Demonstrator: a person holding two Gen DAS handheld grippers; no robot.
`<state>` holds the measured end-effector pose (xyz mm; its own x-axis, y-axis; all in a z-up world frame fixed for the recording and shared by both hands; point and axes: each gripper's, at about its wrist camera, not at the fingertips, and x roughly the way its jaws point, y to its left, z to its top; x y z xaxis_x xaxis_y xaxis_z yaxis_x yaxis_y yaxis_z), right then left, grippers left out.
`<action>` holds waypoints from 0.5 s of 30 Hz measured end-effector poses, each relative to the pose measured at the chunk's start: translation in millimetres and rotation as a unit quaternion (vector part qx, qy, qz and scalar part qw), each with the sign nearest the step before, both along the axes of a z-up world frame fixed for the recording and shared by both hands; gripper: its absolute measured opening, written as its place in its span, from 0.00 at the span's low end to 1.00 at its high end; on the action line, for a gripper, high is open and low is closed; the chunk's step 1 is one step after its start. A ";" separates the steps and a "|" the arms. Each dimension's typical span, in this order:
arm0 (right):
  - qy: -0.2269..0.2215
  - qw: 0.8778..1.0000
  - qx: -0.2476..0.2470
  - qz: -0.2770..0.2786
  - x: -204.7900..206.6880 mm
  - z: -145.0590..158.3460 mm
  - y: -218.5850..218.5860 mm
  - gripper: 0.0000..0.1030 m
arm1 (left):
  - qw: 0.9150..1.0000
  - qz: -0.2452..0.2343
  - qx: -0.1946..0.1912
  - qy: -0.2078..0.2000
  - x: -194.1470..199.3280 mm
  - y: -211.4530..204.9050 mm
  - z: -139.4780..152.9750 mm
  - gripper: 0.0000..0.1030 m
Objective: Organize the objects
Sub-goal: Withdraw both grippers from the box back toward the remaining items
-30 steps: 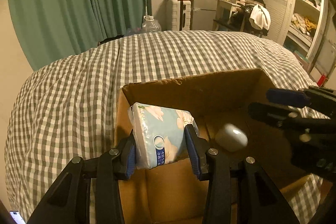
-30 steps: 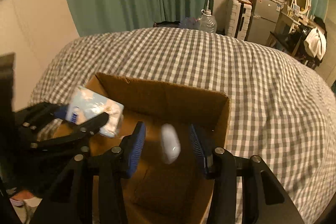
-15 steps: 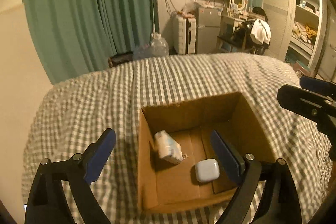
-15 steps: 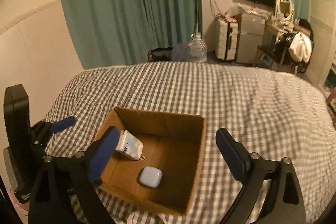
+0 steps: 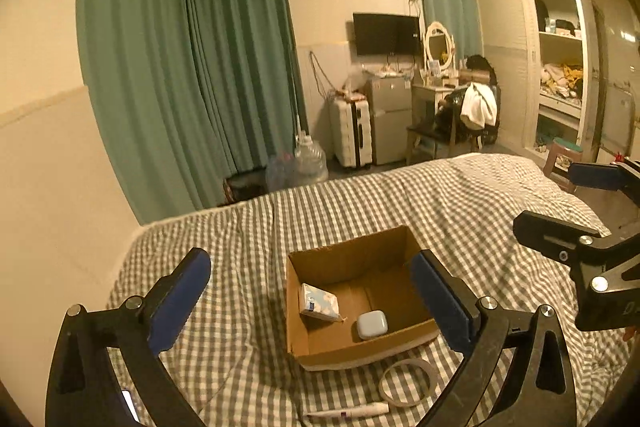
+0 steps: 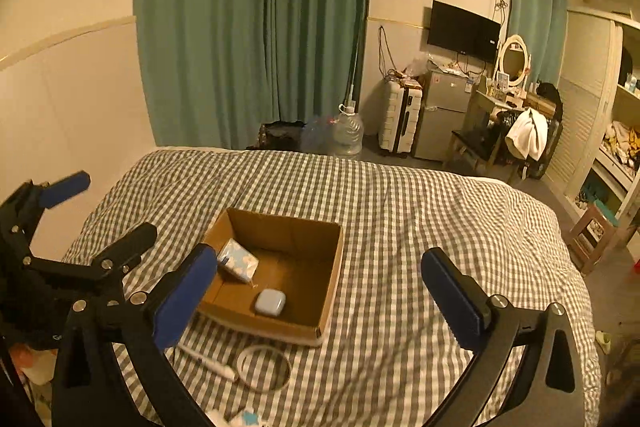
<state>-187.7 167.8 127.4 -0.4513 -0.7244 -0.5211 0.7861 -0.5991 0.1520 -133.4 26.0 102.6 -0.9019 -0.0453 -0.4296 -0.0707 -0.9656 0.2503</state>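
Observation:
An open cardboard box (image 5: pixel 348 259) (image 6: pixel 334 259) stands on the checked bed. Inside lie a pale blue tissue pack (image 5: pixel 318 302) (image 6: pixel 239 261) at the left and a small white case (image 5: pixel 372 324) (image 6: pixel 270 301). A tape ring (image 5: pixel 408 382) (image 6: pixel 263 367) and a white pen (image 5: pixel 346 409) (image 6: pixel 210 363) lie on the bed in front of the box. My left gripper (image 5: pixel 310 303) is wide open and empty, raised well above the box. My right gripper (image 6: pixel 320 301) is also wide open and empty, raised beside it.
The checked bedspread (image 5: pixel 440 195) (image 6: pixel 400 195) spreads around the box. Green curtains (image 6: pixel 248 27), a water jug (image 6: pixel 347 131), a suitcase (image 6: pixel 400 123) and a chair with clothes (image 6: pixel 520 143) stand beyond the bed. A wall runs along the left.
Both grippers opened and let go: the tissue pack and the white case dropped into the box. Both grippers then pulled back and up, away from the box.

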 end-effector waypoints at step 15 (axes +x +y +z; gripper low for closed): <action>0.039 0.999 0.008 -0.005 69.2 6.8 55.6 1.00 | 1.000 0.021 0.012 0.000 75.8 -14.0 -3.6 1.00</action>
<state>-118.5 223.4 134.2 -0.4981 -0.7114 -0.4959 0.7891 -0.6090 0.0810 -57.6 12.0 99.0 -0.8997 -0.0724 -0.4304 -0.0303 -0.9734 0.2271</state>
